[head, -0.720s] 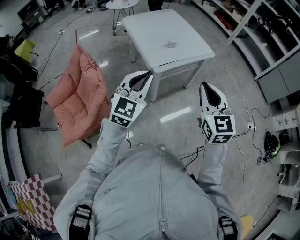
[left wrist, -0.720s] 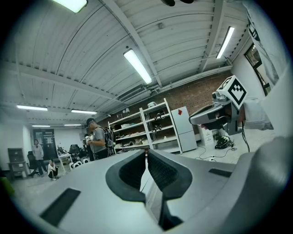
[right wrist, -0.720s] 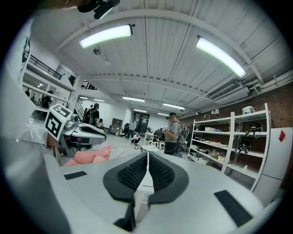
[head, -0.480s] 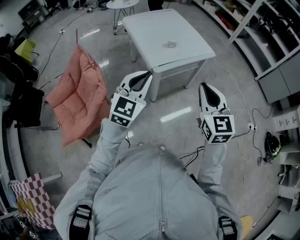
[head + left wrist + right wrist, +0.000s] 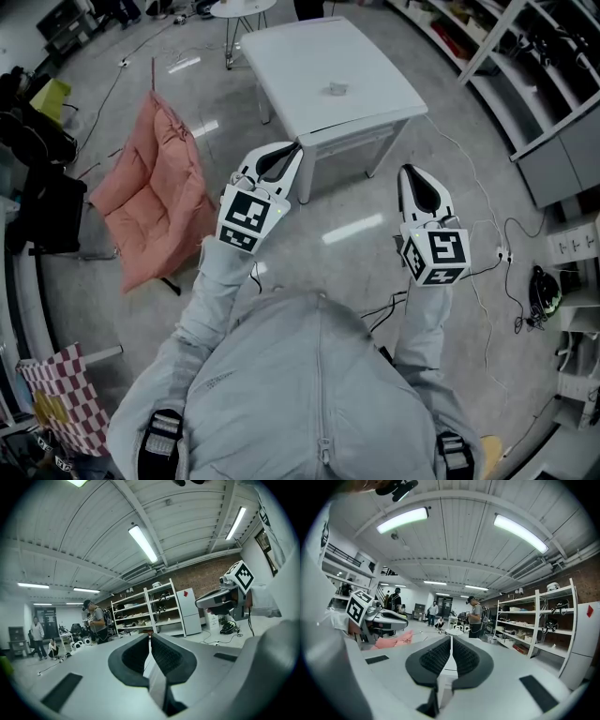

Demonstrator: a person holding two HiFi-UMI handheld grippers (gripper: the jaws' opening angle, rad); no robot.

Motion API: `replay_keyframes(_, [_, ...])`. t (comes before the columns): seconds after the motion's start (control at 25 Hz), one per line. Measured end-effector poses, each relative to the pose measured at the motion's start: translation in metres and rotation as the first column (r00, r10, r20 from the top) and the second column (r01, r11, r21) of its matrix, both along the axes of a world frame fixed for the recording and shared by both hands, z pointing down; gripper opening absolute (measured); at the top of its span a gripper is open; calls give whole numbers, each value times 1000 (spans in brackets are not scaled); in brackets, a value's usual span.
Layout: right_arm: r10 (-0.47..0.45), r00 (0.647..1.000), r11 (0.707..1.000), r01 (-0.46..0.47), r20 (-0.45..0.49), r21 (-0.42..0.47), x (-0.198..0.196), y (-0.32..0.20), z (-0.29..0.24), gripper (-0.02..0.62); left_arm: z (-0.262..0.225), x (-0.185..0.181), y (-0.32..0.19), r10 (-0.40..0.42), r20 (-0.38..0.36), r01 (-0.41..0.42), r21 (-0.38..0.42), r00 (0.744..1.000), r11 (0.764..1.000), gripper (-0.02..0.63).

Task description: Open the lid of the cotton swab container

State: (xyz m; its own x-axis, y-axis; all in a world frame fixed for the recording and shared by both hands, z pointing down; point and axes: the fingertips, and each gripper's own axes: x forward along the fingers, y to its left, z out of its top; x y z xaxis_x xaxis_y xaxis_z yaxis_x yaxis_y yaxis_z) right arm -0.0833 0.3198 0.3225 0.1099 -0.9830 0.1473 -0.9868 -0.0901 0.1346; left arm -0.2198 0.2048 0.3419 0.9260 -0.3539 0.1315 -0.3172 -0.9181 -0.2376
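Far left: pink padded chair [image 5: 155, 192] on the grey floor [image 5: 347, 272], w/ a checkered cloth [image 5: 58, 394] in the near-left corner.

Moving right, the left tool [image 5: 296, 150] is held out over the floor, marker cube on top. In head view its tip sits just short of the white tabletop's [image 5: 300, 56] near edge. Its own view [image 5: 150, 646] shows the jaws pressed together, pads meeting, nothing btwn them.

And there's the target: the cotton swab container [image 5: 339, 88], a small pale thing on the tabletop, right of centre. It's far of both tools and well apart from them, too small to tell how the lid sits.

Next over, the right tool [image 5: 409, 178] is above bare floor, nr the tabletop's right leg, touching nothing. Own view [image 5: 451, 651]: jaws closed tight, pads touching, empty. Each tool shows in the other's view, so they're side by side.

Cables [image 5: 380, 309] trail on the floor by the jacket. Far right: metal shelving [image 5: 553, 120]. In the bkgd of the right tool's view, a person [image 5: 476, 616] stands nr more shelves.
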Motion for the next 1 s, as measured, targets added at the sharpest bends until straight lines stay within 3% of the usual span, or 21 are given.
replay_keyframes(0.6, [-48, 998, 999, 49, 32, -23, 48, 20, 21, 41, 19, 43, 30, -53, 12, 53, -19, 999, 998, 31])
replay_keyframes(1.0, [-22, 998, 999, 24, 52, -36, 83, -18, 45, 41, 44, 78, -13, -38, 30, 39, -39, 999, 998, 31])
